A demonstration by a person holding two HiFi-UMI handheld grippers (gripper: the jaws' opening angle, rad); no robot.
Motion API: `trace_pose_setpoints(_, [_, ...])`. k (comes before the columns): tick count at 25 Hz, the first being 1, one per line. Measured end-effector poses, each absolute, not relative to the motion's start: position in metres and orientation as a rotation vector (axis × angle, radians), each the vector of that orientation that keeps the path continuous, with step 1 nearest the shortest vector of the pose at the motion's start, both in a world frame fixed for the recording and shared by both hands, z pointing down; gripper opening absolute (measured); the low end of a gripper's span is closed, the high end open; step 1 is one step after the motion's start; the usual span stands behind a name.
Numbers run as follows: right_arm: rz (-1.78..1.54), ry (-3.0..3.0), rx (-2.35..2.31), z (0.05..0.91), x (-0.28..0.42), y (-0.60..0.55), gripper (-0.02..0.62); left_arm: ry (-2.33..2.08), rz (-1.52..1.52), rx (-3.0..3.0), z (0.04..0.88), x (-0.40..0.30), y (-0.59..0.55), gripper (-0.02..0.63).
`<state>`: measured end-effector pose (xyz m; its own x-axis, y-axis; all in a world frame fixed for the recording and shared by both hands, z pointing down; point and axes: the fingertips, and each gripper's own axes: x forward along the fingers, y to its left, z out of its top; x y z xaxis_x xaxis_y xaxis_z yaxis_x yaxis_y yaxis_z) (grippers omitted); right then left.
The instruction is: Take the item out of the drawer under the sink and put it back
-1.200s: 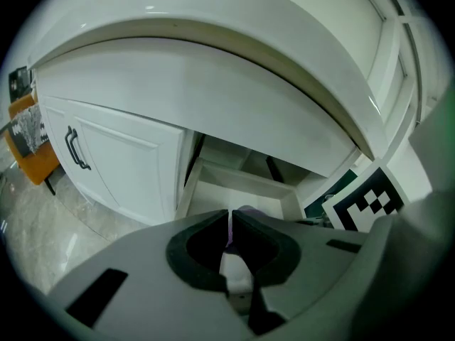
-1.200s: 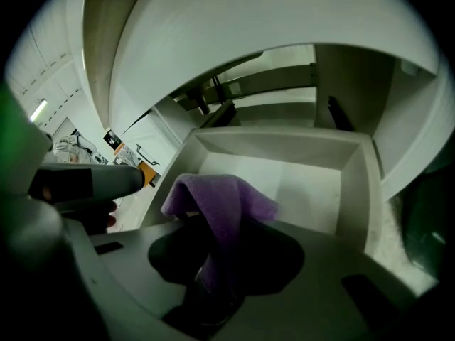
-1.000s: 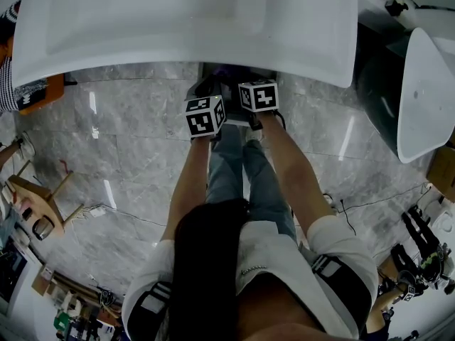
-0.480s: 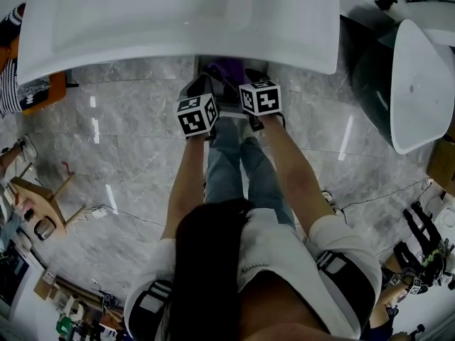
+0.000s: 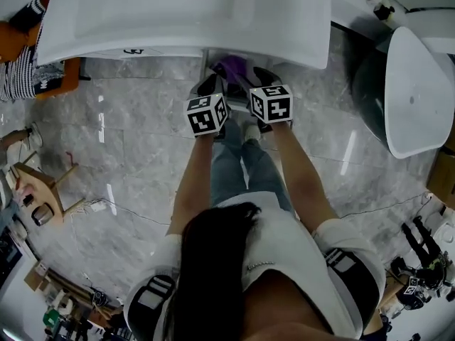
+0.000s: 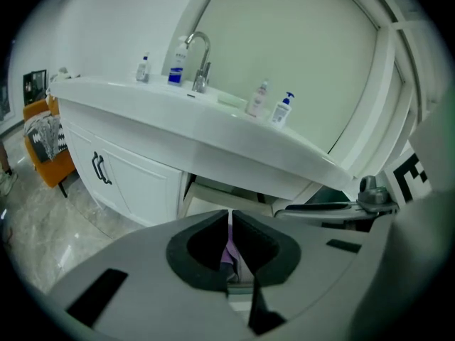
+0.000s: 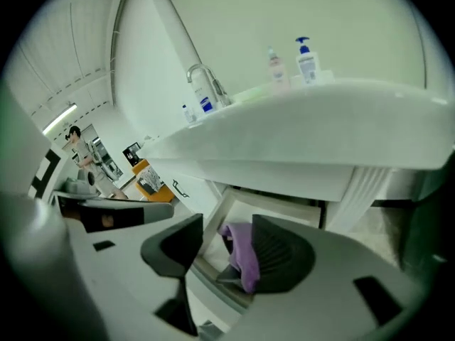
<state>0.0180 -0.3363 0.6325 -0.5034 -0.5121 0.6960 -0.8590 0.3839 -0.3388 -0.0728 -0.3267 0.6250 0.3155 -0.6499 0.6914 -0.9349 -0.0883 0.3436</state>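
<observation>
So, going left to right: the white cabinet (image 6: 131,180) with the dark handles is closed. Above it the sink (image 5: 284,20) counter carries a small bottle (image 6: 143,68), a blue-labelled bottle (image 6: 178,59), the faucet (image 6: 201,62), then another small bottle (image 6: 260,99) and a pump bottle (image 6: 282,110). Right under the counter the drawer (image 7: 274,208) stands pulled out, and the purple item (image 7: 244,251) lies in it, draped over something dark I can't make out. The left gripper (image 6: 229,217) hangs in front of the drawer with its jaws together, just a hairline slit between them and nothing pinched. A sliver of the purple item shows through that slit. The right gripper (image 7: 227,226) is just beside it, jaws apart and just now closing in a bit. The purple item shows in the gap, close to the right-hand jaw, and I can't tell if it touches. Far right stands a white tub (image 5: 416,91).
</observation>
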Motion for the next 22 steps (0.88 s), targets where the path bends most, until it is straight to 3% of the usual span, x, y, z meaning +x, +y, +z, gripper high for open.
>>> trace_pose_setpoints(10, [0.848, -2.266, 1.194, 0.562, 0.011, -0.324, 0.145, -1.461, 0.427, 1.910, 0.562, -0.066, -0.313, 0.020])
trace_pose_setpoints(15, [0.832, -2.322, 1.232, 0.529, 0.011, -0.325, 0.055, -1.487, 0.397, 1.957, 0.531, -0.056, -0.311, 0.020])
trace_pose_setpoints(22, [0.710, -2.369, 1.255, 0.498, 0.011, -0.313, 0.017, -1.499, 0.353, 2.008, 0.502, -0.043, -0.301, 0.020])
